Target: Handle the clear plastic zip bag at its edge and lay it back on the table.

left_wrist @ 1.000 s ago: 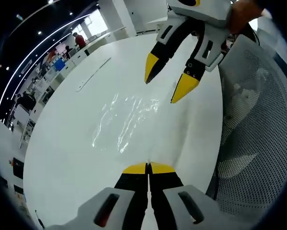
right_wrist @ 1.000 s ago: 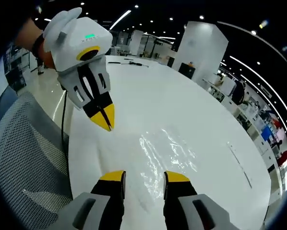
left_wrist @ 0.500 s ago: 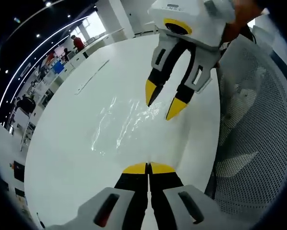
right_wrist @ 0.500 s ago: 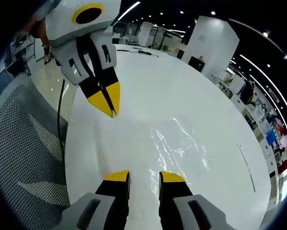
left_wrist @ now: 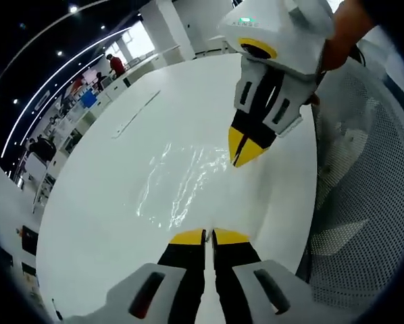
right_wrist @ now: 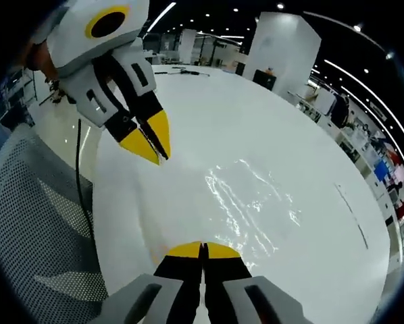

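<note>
The clear plastic zip bag (left_wrist: pixel 182 181) lies flat and crinkled on the white round table (left_wrist: pixel 101 202), showing mostly as glints. My right gripper (left_wrist: pixel 244 154) comes down from the upper right, with its yellow tips shut on the bag's edge nearest the chair. In the right gripper view its jaws (right_wrist: pixel 202 250) meet at the bag's (right_wrist: pixel 253 196) near edge. My left gripper (left_wrist: pixel 209 236) is shut on nothing, short of the bag. The right gripper view has the left gripper (right_wrist: pixel 151 140) hanging above the table (right_wrist: pixel 209 121), left of the bag.
A grey mesh chair (left_wrist: pixel 354 196) stands against the table's edge, also visible in the right gripper view (right_wrist: pixel 33 223). A thin long strip (left_wrist: pixel 136 115) lies on the far side of the table. Cables (right_wrist: pixel 182 72) rest at its far end. People stand in the hall beyond.
My right gripper came down to the bag's edge and its jaws closed from open to shut. The left gripper stayed shut. The bag has not moved.
</note>
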Action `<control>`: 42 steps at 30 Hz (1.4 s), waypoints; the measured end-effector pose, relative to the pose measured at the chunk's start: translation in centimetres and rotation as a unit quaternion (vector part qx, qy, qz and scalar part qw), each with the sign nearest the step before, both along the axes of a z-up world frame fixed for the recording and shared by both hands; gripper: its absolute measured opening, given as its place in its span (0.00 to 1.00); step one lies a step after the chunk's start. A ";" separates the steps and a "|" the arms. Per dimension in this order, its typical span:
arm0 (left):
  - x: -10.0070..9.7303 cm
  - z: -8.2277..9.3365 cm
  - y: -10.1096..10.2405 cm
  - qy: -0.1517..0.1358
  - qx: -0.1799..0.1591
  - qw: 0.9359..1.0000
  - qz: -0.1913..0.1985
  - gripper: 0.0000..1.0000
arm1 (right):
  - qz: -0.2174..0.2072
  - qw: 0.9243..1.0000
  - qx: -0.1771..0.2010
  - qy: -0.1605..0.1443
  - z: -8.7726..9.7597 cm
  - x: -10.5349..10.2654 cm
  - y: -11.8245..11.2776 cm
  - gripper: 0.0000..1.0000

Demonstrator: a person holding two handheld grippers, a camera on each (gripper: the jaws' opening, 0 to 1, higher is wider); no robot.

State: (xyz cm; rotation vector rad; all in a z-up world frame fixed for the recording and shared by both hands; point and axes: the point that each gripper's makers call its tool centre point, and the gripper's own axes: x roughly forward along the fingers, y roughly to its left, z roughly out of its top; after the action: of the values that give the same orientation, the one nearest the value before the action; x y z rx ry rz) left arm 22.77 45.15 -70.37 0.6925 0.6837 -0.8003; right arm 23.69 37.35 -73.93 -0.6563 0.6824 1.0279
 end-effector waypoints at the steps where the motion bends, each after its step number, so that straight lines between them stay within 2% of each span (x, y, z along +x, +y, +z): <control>1: 0.0 0.0 0.0 0.000 0.000 1.000 0.001 0.05 | 0.000 1.000 0.000 0.001 0.0 -0.1 0.0 0.00; 6: 0.4 0.0 0.1 -0.002 0.000 1.000 0.010 0.17 | -0.016 1.000 0.000 0.004 0.1 0.6 -0.2 0.00; 14: 1.4 0.9 -0.2 -0.016 -0.009 0.999 0.028 0.20 | -0.019 1.000 -0.003 0.009 1.0 0.8 -0.7 0.00; 30: 2.2 1.6 -0.3 -0.027 -0.021 0.998 0.052 0.22 | -0.039 0.999 -0.005 0.012 1.7 2.2 -1.9 0.00; 42: 1.3 2.3 -0.5 -0.038 -0.016 0.998 0.051 0.23 | -0.052 0.999 -0.001 0.012 2.2 2.4 -2.4 0.00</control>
State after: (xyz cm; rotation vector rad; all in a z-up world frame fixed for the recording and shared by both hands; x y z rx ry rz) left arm 24.07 44.68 -68.02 0.6503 0.6311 -0.6877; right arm 26.12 34.90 -71.71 -0.6050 0.7313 0.9397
